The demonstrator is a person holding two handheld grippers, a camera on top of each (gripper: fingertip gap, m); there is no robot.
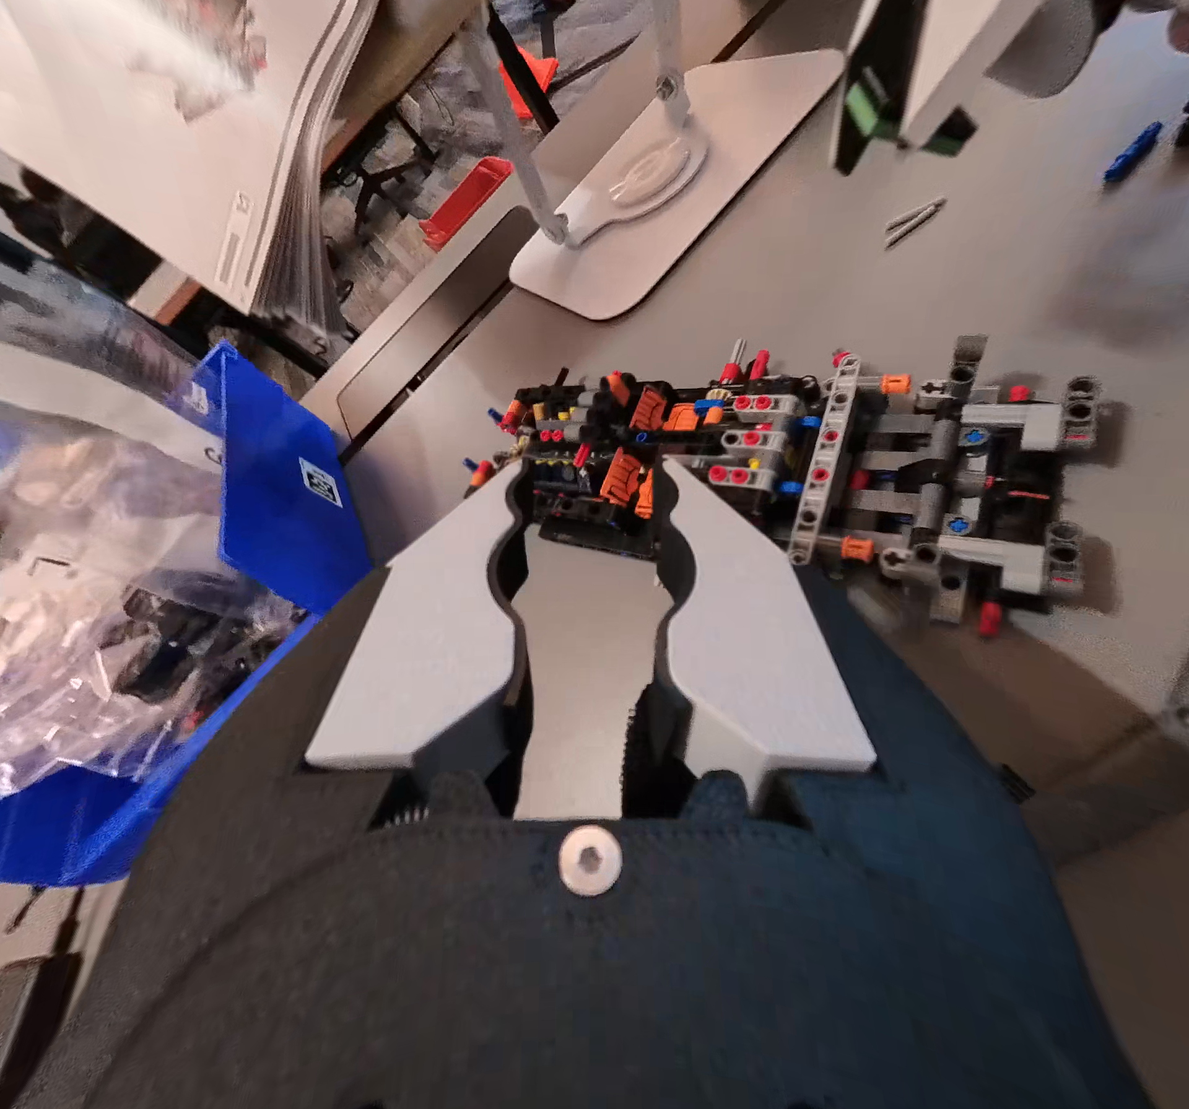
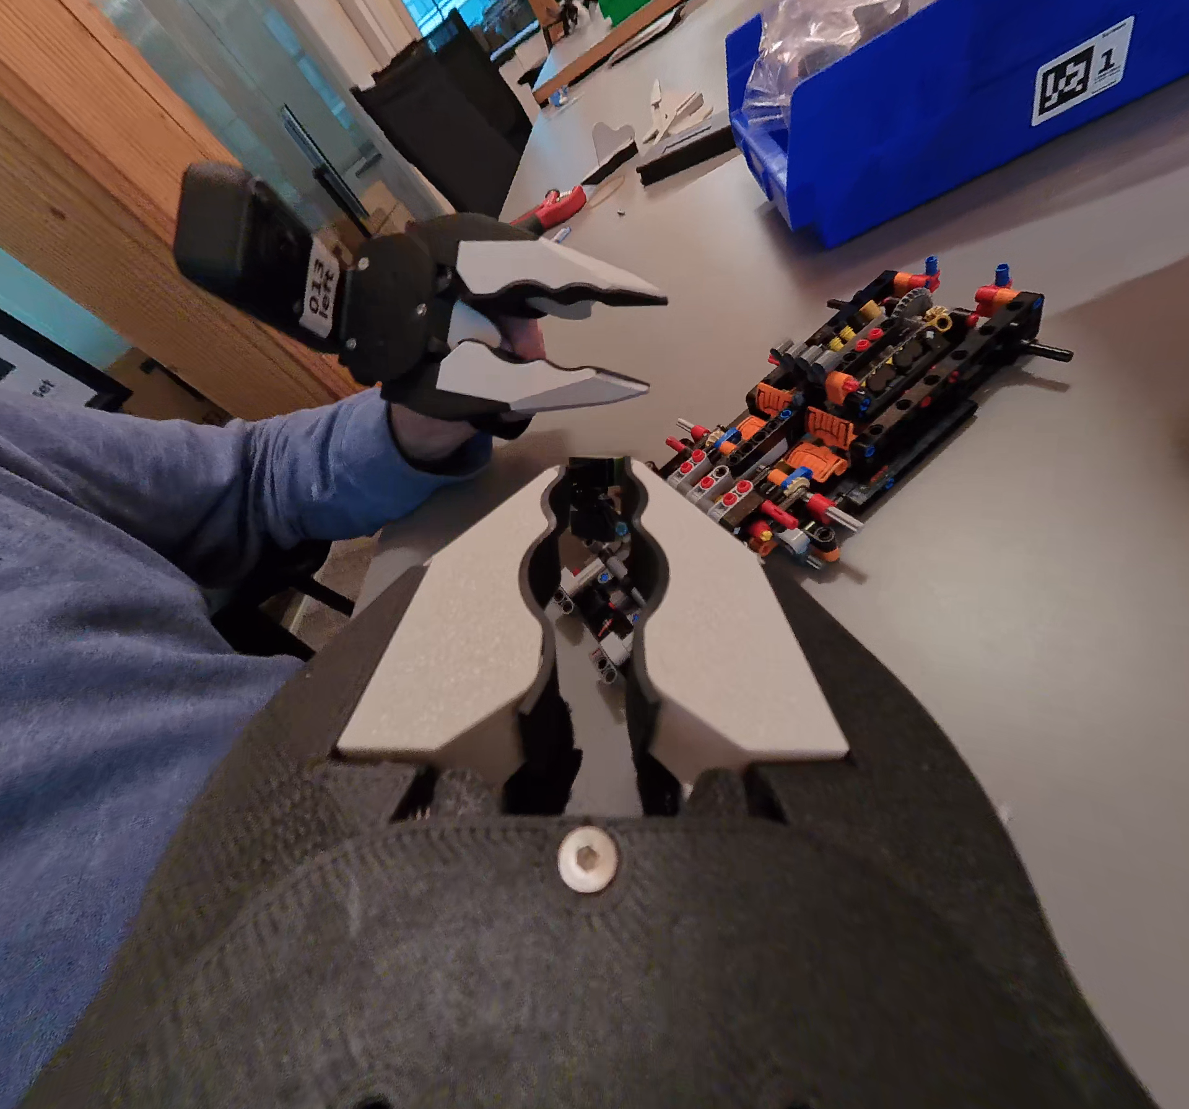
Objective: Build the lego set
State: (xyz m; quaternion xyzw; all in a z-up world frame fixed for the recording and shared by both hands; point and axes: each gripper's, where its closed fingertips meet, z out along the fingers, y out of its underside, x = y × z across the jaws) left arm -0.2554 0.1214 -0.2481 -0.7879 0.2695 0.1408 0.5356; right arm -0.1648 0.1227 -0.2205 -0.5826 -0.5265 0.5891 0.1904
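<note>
A partly built lego chassis [image 1: 804, 480], black, grey and orange with red and blue pins, lies flat on the grey table [image 2: 965, 692]; it also shows in the right wrist view [image 2: 856, 415]. My left gripper [image 1: 592, 473] is open and empty, its tips just above the chassis's black-and-orange end; in the right wrist view it [image 2: 656, 343] hovers above the table. My right gripper [image 2: 593, 470] is shut on a small black lego piece [image 2: 589, 496] with a green edge. The chassis's grey end shows through the gap below. The right gripper appears blurred at the top right of the left wrist view [image 1: 901, 126].
A blue bin [image 1: 283, 486] full of clear bags of parts stands beside the chassis, also in the right wrist view [image 2: 933, 132]. An open instruction booklet [image 1: 161, 113] rests on a white stand [image 1: 675, 177]. A blue pin [image 1: 1132, 152], grey axles [image 1: 913, 219] and a red-handled tool [image 2: 560, 203] lie loose. Tip to tip, the grippers are about 10 cm apart.
</note>
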